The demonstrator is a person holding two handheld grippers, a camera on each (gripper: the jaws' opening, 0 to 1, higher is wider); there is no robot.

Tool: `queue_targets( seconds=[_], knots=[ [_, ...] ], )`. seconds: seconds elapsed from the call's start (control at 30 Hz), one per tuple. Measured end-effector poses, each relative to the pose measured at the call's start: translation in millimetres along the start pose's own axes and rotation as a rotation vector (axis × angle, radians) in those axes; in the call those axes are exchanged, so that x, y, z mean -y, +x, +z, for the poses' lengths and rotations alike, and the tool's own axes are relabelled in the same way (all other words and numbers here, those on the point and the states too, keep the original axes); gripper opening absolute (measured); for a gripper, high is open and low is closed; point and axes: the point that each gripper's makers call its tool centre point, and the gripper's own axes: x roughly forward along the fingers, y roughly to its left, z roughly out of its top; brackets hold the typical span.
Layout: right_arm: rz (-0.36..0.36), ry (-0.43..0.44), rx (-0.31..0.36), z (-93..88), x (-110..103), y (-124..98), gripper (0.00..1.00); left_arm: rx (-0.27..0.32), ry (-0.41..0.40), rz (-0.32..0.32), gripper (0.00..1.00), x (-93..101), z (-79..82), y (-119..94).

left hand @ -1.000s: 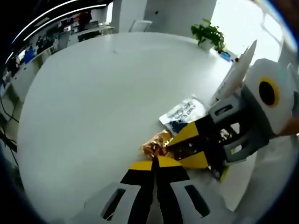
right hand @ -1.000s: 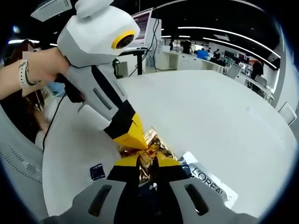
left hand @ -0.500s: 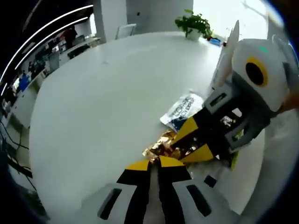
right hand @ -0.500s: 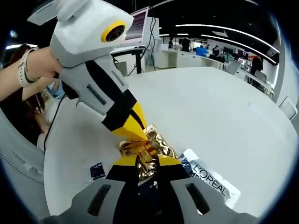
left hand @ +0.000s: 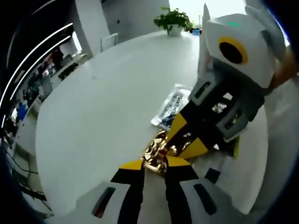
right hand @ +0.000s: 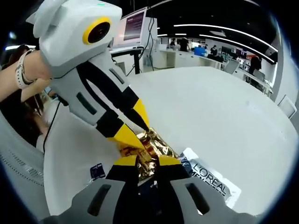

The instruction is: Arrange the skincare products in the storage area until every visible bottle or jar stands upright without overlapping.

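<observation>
A crumpled gold foil packet [left hand: 156,150] lies on the white table [left hand: 103,93], with both grippers meeting at it. My left gripper [left hand: 155,162] has the foil pinched between its yellow tips. From the right, my right gripper [left hand: 188,140] comes in and is shut on the same packet. In the right gripper view the gold foil packet [right hand: 150,148] sits between my right gripper [right hand: 147,162] tips, and my left gripper [right hand: 133,133] bites it from the upper left. A white L'Oreal sachet [right hand: 210,181] lies flat just beyond.
A small dark sachet [right hand: 97,171] lies flat on the table [right hand: 219,112] at the left. The L'Oreal sachet [left hand: 170,107] lies behind the foil. A potted plant [left hand: 173,19] stands at the far edge. A person's hand [right hand: 28,74] holds the left gripper; a monitor [right hand: 133,25] stands behind.
The left gripper has tilted and closed in on the foil, which now sits between its tips. The foil has lifted slightly. The right gripper keeps its hold.
</observation>
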Motion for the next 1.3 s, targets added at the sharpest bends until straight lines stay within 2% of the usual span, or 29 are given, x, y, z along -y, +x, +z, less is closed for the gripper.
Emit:
queue_targets(
  seconds=[0.27,0.57,0.63,0.83,1.13,1.3],
  knots=[
    [-0.024,0.018,0.021,-1.3,1,-2,0.15,-0.004,-0.015,-0.007,0.14,-2.8,-1.4,1],
    [-0.026,0.027,0.017,-0.6,2,-1,0.14,-0.013,0.016,0.005,0.16,-1.7,0.9,0],
    [-0.026,0.033,0.018,-0.6,2,-1,0.14,-0.013,0.018,0.007,0.18,1.1,2.9,-5],
    [-0.028,0.053,0.028,0.0,4,0,0.14,0.044,-0.034,0.025,0.18,4.4,17.0,-23],
    [-0.018,0.070,0.032,1.3,3,0,0.15,0.070,-0.079,0.050,0.19,10.0,18.7,-40],
    [-0.022,0.047,0.032,3.0,2,-6,0.15,0.073,-0.079,0.056,0.19,15.3,19.7,-45]
  ],
)
